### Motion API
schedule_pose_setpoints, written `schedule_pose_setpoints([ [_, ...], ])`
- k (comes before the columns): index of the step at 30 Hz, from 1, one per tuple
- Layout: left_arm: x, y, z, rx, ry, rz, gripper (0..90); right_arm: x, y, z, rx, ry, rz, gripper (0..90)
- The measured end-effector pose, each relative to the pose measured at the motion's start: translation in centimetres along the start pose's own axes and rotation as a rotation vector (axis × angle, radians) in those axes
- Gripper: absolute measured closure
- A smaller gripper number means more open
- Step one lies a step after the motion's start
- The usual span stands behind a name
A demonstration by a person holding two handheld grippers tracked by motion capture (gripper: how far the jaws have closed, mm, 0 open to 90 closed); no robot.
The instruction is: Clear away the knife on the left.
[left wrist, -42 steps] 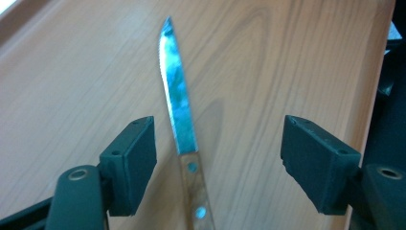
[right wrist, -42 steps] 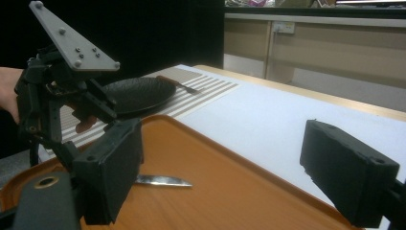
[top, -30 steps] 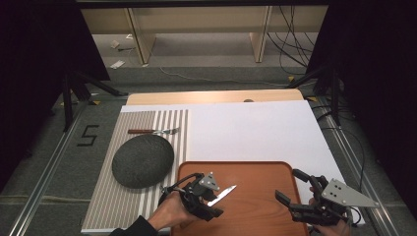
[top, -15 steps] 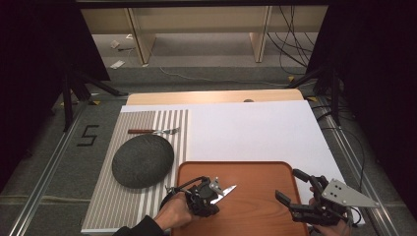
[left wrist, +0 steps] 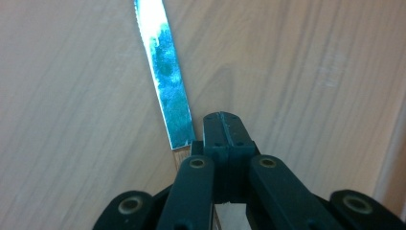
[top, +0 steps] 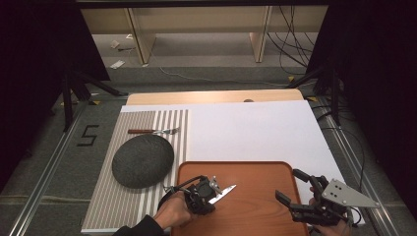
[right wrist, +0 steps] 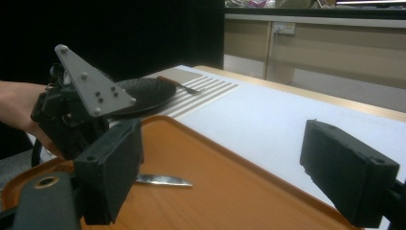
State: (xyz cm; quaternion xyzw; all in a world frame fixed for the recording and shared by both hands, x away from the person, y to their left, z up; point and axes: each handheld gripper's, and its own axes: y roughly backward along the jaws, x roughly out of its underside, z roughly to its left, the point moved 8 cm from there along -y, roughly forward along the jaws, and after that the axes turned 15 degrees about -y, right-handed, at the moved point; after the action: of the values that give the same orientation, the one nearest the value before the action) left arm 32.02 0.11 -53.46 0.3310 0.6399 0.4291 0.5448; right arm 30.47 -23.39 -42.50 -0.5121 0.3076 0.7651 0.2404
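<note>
While the person's left hand [top: 172, 211] rests at the lower centre of the high view, the left gripper [top: 205, 195] has its jaws fully closed on the handle of a knife [top: 222, 192], having just been closing. The shiny blade lies over the orange tray [top: 255, 172] and points toward the upper right. At the lower right of the frame, the right gripper [top: 295, 189] hovers over the tray's right edge with its jaws wide apart, holding nothing. A dark round plate [top: 142, 160] and a fork [top: 155, 131] lie on the striped mat [top: 118, 206] at left.
</note>
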Motion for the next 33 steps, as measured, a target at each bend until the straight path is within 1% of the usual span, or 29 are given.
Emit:
schedule_pose_setpoints([
  [5, 0.2, 0.1, 0.6, -0.017, 0.023, 0.001, 89.7, 0.0, 0.0, 0.0, -0.001, 0.0, 0.001, 15.9],
  [9, 0.3, 0.2, 0.9, -0.029, 0.033, -0.005, 89.6, 0.0, 0.0, 0.0, -0.001, 0.001, 0.0, 15.9],
  [13, -0.1, 0.0, 1.2, -0.042, 0.031, -0.021, 89.6, 0.0, 0.0, 0.1, -0.001, 0.0, 0.003, 15.9],
  [15, -0.2, -0.1, 1.3, -0.039, 0.023, -0.03, 89.6, 0.0, 0.0, 0.0, -0.001, 0.001, 0.002, 15.9],
  [18, -0.5, -0.2, 1.6, -0.04, 0.023, -0.041, 89.5, 0.0, -0.1, 0.1, -0.002, -0.001, 0.002, 15.9],
  [20, -0.7, -0.3, 1.9, -0.049, 0.023, -0.049, 89.5, 0.0, -0.1, 0.1, -0.002, 0.001, 0.001, 15.9],
  [22, -0.8, -0.3, 2.2, -0.056, 0.029, -0.045, 89.5, 0.0, 0.0, 0.0, -0.001, 0.0, 0.003, 15.9],
  [24, -0.8, -0.3, 2.2, -0.051, 0.036, -0.045, 89.6, 0.0, 0.0, 0.1, -0.002, 0.001, 0.002, 15.9],
  [26, -0.6, -0.2, 2.4, -0.057, 0.041, -0.038, 89.6, 0.0, 0.0, 0.0, -0.001, 0.0, 0.003, 15.9],
  [28, -0.4, -0.1, 2.4, -0.053, 0.055, -0.031, 89.6, 0.0, 0.0, 0.0, -0.002, 0.001, 0.001, 15.9],
  [33, 0.0, 0.1, 2.3, -0.039, 0.057, -0.017, 89.6, 0.0, 0.0, 0.0, -0.001, 0.0, 0.001, 15.9],
])
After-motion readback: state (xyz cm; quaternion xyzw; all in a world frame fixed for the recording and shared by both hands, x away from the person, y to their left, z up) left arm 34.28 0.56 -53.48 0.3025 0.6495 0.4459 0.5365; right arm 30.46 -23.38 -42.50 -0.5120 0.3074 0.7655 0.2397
